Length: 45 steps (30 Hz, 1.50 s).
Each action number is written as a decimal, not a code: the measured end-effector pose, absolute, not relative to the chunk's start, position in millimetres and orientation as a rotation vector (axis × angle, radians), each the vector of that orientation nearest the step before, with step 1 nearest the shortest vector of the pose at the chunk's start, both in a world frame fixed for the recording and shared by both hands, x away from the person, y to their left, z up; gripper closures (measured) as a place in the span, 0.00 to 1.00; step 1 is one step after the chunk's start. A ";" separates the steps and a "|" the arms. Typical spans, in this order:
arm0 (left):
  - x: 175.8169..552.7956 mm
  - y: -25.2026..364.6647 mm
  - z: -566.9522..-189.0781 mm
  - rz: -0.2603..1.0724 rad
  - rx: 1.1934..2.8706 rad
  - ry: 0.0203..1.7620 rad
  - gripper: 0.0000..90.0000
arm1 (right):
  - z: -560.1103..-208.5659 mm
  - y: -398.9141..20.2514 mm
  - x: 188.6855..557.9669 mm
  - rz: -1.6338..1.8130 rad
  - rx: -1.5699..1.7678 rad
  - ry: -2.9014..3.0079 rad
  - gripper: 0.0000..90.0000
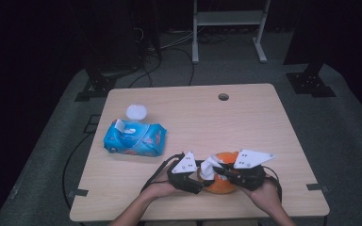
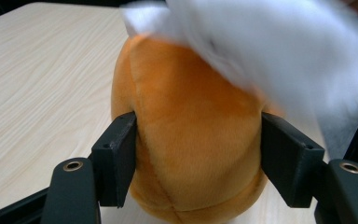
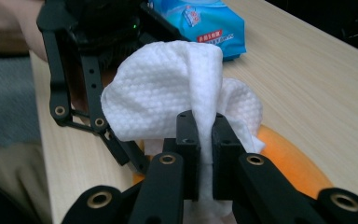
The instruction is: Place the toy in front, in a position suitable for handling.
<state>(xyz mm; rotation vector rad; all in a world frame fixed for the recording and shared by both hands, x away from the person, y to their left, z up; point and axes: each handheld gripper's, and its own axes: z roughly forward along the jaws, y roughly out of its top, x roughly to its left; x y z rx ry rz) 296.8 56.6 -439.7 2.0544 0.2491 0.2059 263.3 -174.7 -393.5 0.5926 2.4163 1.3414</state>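
Left tool (image 2: 198,161) clamped both pads on the orange plush toy (image 2: 191,140), which sat on the desk (image 1: 245,117) near its front edge; right tool (image 3: 206,140) pinched shut on a white wipe (image 3: 168,88) held over the toy; blue wipe pack (image 1: 135,138) well apart to the left

a light wooden table (image 1: 264,117) with rounded corners and a small round hole (image 1: 223,97) near its far edge stands on grey carpet (image 1: 339,141). behind it the room is dark, almost black. a white metal frame (image 1: 228,28) stands on the floor at the back, with black cables (image 1: 169,52) trailing across the carpet and dark stand bases (image 1: 311,82) at either side.
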 end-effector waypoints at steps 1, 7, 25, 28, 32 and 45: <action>298.0 58.5 -440.1 0.201 2.051 0.258 0.36 | -392.1 -175.4 265.0 1.341 0.591 2.415 0.93; 304.5 62.0 -440.8 0.155 2.033 0.287 0.33 | -397.4 -212.2 283.5 1.364 0.792 2.377 0.93; 294.4 52.1 -437.8 0.246 2.028 0.263 0.36 | -392.7 -195.3 274.5 1.291 0.596 2.505 0.93; 289.4 51.6 -429.3 0.410 1.987 0.193 0.42 | -385.5 -199.9 271.9 1.341 0.635 2.393 0.93; 293.3 55.0 -433.2 0.367 1.997 0.200 0.40 | -388.1 -193.8 270.4 1.310 0.610 2.405 0.93; 302.6 69.6 -436.8 0.271 2.013 0.215 0.43 | -395.4 -207.8 285.9 1.310 0.764 2.342 0.93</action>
